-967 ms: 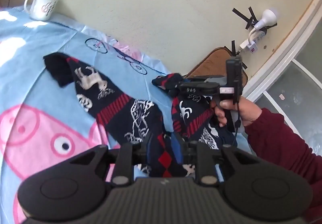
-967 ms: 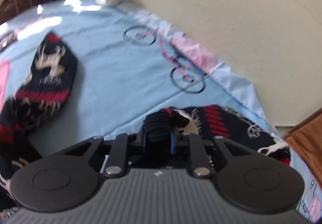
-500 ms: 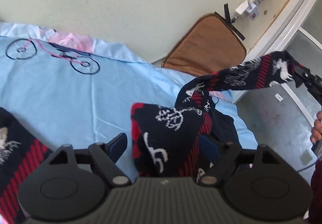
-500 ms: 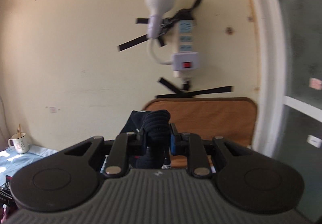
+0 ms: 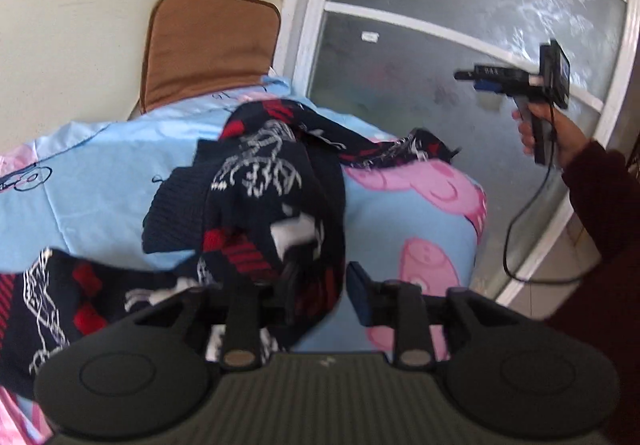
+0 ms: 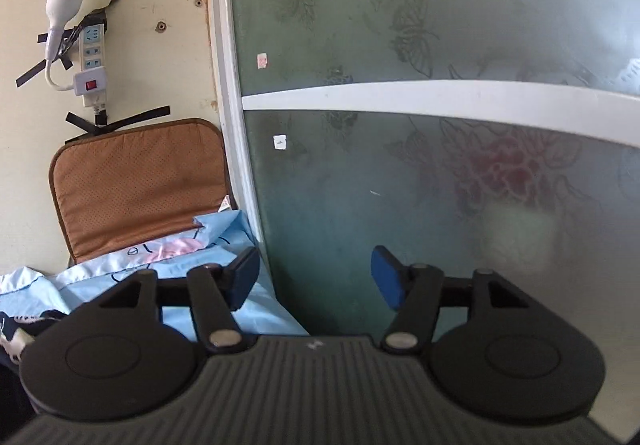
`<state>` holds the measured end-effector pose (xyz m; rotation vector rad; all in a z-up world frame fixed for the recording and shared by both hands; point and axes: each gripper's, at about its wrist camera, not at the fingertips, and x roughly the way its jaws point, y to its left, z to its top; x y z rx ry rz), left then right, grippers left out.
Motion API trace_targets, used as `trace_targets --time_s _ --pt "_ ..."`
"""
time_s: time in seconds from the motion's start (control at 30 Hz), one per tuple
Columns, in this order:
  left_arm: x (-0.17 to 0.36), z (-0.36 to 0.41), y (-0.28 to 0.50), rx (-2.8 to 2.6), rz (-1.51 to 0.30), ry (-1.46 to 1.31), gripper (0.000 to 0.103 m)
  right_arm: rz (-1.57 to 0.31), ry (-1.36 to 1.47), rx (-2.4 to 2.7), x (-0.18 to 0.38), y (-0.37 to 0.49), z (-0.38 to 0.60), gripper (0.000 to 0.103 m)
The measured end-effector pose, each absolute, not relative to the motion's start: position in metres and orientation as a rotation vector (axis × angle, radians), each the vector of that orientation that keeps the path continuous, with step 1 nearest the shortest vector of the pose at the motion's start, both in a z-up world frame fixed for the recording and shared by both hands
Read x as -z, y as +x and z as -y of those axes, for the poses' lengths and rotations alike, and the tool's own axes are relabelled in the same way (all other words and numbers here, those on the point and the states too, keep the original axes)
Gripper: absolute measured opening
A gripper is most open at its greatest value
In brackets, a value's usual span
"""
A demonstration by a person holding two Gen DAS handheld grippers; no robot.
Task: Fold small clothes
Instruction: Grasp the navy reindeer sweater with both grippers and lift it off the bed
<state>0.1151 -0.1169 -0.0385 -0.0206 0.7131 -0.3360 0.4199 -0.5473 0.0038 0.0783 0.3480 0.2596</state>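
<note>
Knit garment — navy with red bands and white reindeer-style motifs — lies bunched on the blue cartoon-print sheet, heaped from centre frame down to 7 o'clock in the left wrist view. One tail runs out toward 2 o'clock, near the sheet's drop-off edge. A plain ribbed navy band, likely a cuff or hem, sits at 9 o'clock of the heap.

Handling, my read: soft, light, floppy knit. No stiffness, so it sags and folds on itself wherever unsupported. Grippy texture, low slip risk, nothing fragile. Loose loops could snag on a pad corner. Several layers are stacked in the heap, so a blind pinch may grab more than one.

Where to grab: the ribbed band or an outer corner — edges are denser and give a single readable layer. Pinch two separated points and spread flat before any fold.

Left tool: jaws narrowly parted, fabric draped over the left finger and partly in the gap; not clamped as far as I can see.

Right tool: jaws wide, nothing between them, aimed at the frosted glass door. In the left view it hangs in the air at 2 o'clock, well apart from the garment.

Brown cushion leans on the wall beyond the sheet, under a taped power strip.
</note>
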Motion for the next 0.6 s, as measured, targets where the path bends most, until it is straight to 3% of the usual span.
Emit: trace_targets --time_s 0.17,0.37,0.5,0.53,0.57,0.6 --pt "0.022 0.091 0.093 0.22 -0.667 -0.079 0.039 -0.344 0.126 -0.633 -0.003 0.407 0.492 0.065" --pt "0.001 0.073 0.076 -0.024 -0.563 -0.292 0.04 -0.417 -0.154 -1.182 -0.005 0.378 0.328 0.067" --pt "-0.003 0.075 0.067 -0.086 -0.551 -0.318 0.042 -0.445 -0.446 -1.237 0.021 0.364 0.253 0.067" --pt "-0.005 0.074 0.069 -0.09 -0.553 -0.313 0.043 -0.441 -0.523 -1.216 0.033 0.358 0.246 0.057" --pt "-0.007 0.077 0.07 -0.096 -0.554 -0.306 0.044 -0.431 -0.539 -1.204 0.038 0.357 0.246 0.023" --pt "-0.008 0.08 0.071 -0.101 -0.555 -0.297 0.045 -0.446 -0.496 -1.194 0.034 0.365 0.25 0.008"
